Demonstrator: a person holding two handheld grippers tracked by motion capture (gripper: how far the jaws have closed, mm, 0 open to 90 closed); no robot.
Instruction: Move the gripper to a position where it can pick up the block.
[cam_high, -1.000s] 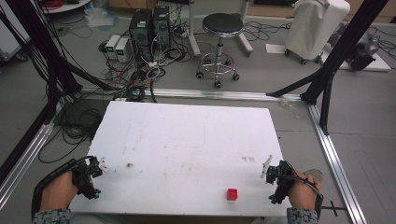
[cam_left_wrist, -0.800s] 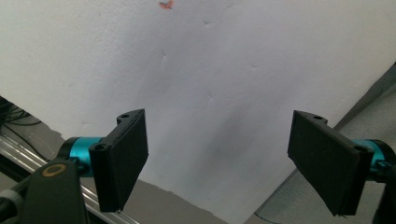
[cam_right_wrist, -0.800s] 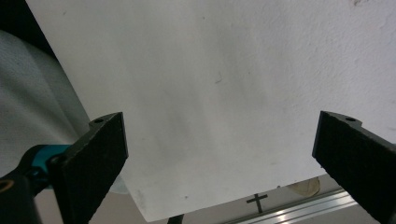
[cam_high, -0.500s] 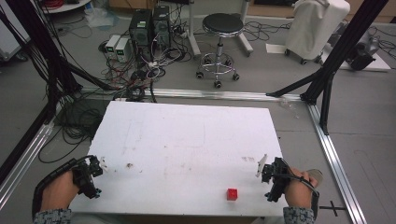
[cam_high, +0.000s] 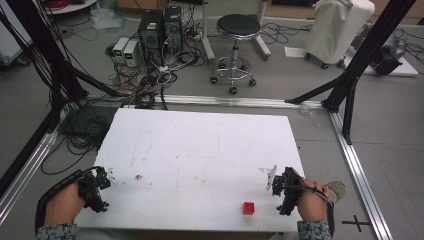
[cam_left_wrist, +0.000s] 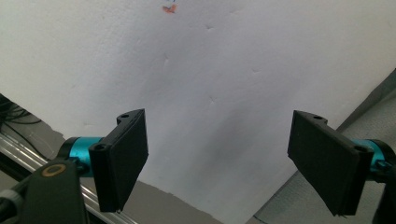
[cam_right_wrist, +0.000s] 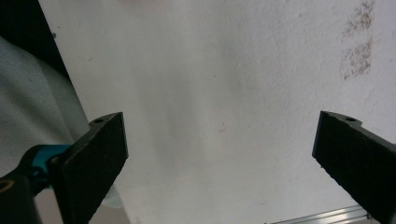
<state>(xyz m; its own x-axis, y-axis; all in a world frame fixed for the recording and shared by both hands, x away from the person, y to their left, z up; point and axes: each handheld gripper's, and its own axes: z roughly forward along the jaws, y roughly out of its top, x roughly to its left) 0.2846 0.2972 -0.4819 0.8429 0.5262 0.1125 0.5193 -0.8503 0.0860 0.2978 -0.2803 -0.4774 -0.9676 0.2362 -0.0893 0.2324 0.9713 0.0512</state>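
Room: from my remote seat, the high view looks across a grey floor (cam_high: 280, 85) strewn with black cables; two computer towers (cam_high: 160, 27) stand at the far side, a round black stool (cam_high: 239, 25) on castors beside them, and something under a white cover (cam_high: 340, 27) sits to the right.
Frame: black struts (cam_high: 370, 50) slant down at both sides, and aluminium rails (cam_high: 357, 165) border the work area.
Table: a white board (cam_high: 200, 155), scuffed and faintly stained, with a small brownish mark (cam_high: 138, 177) near its left side.
Containers: I see none on the board, so nothing to report inside any.
Left hand: I see it at the board's near-left corner holding the left gripper (cam_high: 100, 182), a black cable looping behind it.
Left gripper: in its own view the left gripper (cam_left_wrist: 224, 163) has its black jaws spread wide apart over bare white board, nothing between them.
Right hand: at the near-right edge, holding the right gripper (cam_high: 280, 187).
Right gripper: in its own view the right gripper (cam_right_wrist: 219, 163) has jaws set wide apart, bare board between them.
Red cube: a small red cube (cam_high: 248, 208) rests on the board near its front edge, just left of the right gripper and apart from it.
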